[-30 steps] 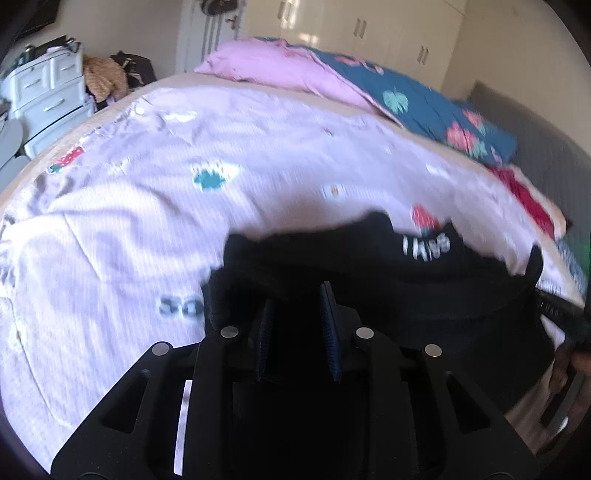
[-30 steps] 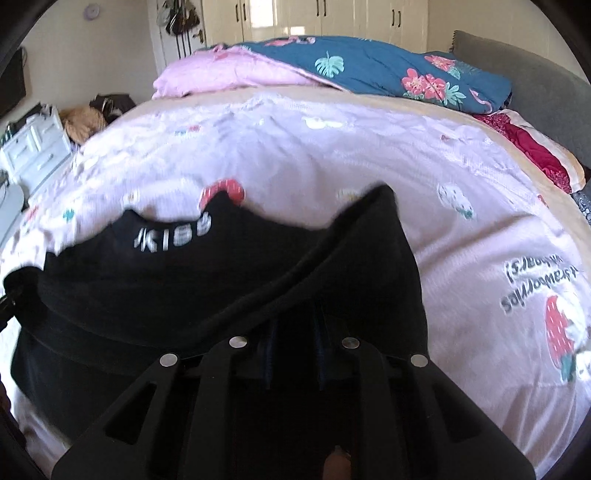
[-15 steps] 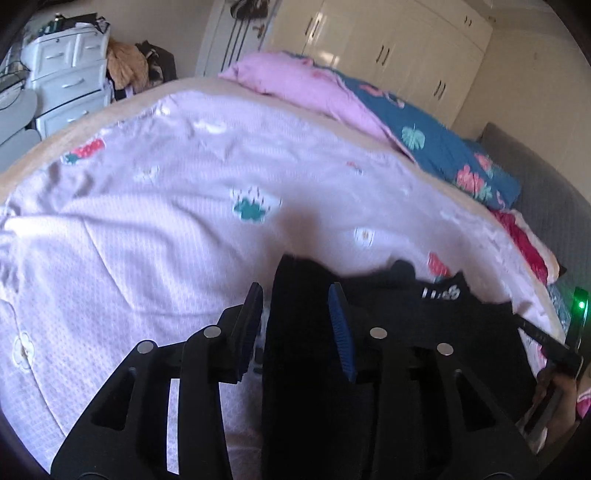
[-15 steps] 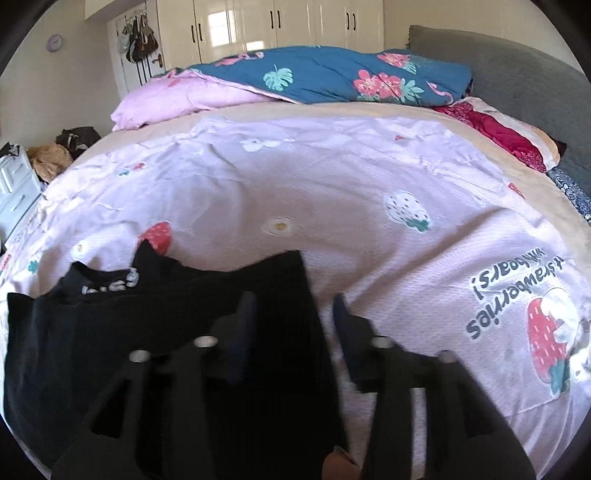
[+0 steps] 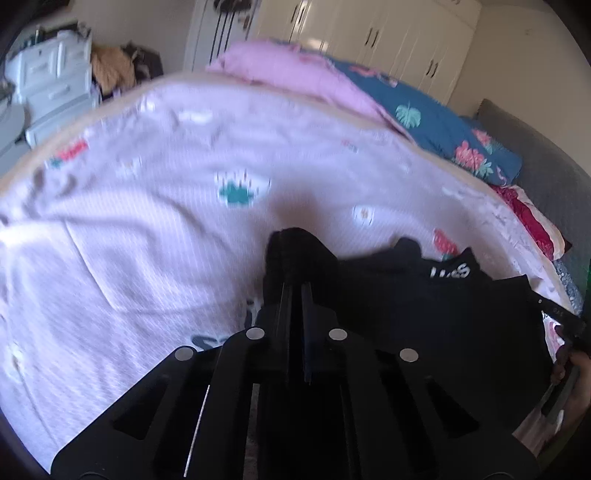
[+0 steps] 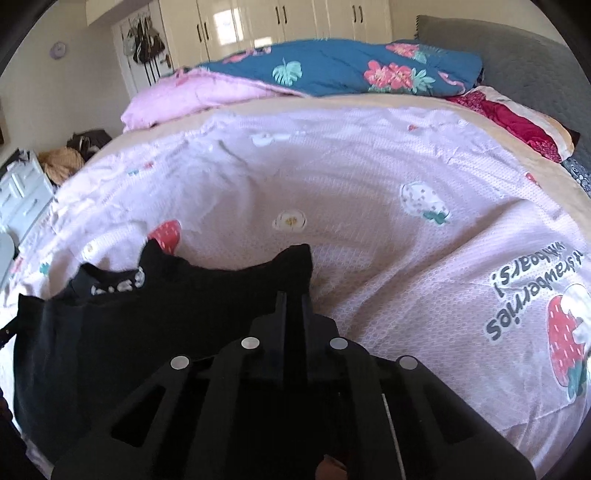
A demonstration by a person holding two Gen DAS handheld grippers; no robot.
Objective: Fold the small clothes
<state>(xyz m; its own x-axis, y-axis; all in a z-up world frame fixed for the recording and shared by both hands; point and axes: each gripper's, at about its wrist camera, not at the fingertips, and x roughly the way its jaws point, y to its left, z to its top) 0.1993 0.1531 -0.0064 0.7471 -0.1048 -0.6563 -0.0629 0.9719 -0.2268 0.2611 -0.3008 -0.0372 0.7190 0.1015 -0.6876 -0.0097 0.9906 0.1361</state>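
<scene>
A small black garment (image 6: 122, 325) with white lettering at its neck lies on the near part of the bed's pink strawberry-print sheet (image 6: 369, 192). The left gripper (image 5: 295, 291) has its fingers pressed nearly together on one corner of the black cloth; the right gripper (image 6: 293, 299) pinches the other corner likewise. Behind lie a blue flowered quilt (image 6: 332, 70) and white wardrobe doors (image 6: 280, 22).

My right gripper (image 6: 294, 295) had its jaws nearly together on a corner of the black shirt (image 6: 155, 317). The shirt lay spread to the left on the pink strawberry sheet (image 6: 369, 206) of the bed, white lettering at its collar. A blue floral quilt (image 6: 332, 70) was bunched at the far edge.
</scene>
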